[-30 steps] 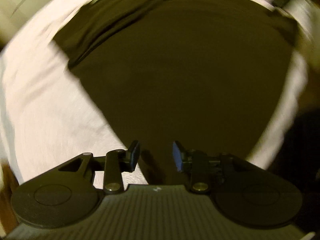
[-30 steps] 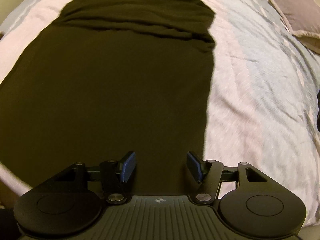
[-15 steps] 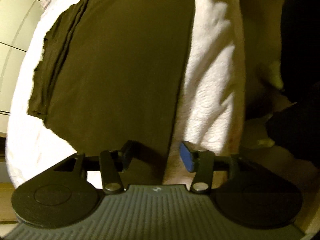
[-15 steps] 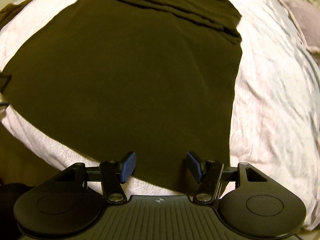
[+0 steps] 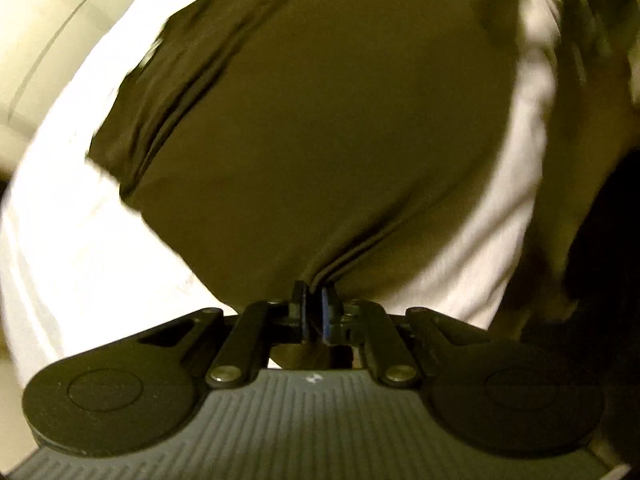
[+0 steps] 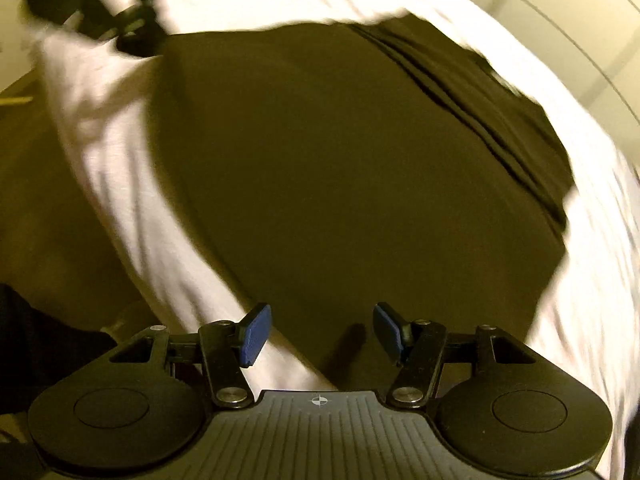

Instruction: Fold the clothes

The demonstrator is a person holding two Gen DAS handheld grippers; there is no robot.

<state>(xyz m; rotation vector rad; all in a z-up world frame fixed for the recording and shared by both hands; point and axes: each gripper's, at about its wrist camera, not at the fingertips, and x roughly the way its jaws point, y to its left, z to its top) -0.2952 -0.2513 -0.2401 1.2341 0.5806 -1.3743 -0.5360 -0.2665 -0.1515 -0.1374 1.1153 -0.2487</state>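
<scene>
Your dark shirt (image 5: 320,128) lies spread flat on the white bedcover (image 5: 80,248), its near hem running close along the bed's edge. In the left wrist view, white cover shows as a band on both sides of the cloth; to the right it drops off into shadow.

Your left gripper (image 5: 314,304) has just been closing. Its jaws now stand pinched together on the shirt's near hem, and the fabric rises in tight ridges into the pads (image 5: 305,312). Bunched folds lie along the shirt's far left side.

Your right gripper (image 6: 322,330) stands parted, blue pads (image 6: 254,334) wide, nothing pressed between them. It hangs over the shirt (image 6: 340,168) at its near corner, where the hem crosses onto the bedcover (image 6: 120,168). Whether the tips touch the cloth cannot be told.

In the right wrist view, something dark and blurred shows at the shirt's far corner, upper left; too smeared to name. Pale panelled wall (image 6: 580,12) runs behind the bed. No containers visible.
</scene>
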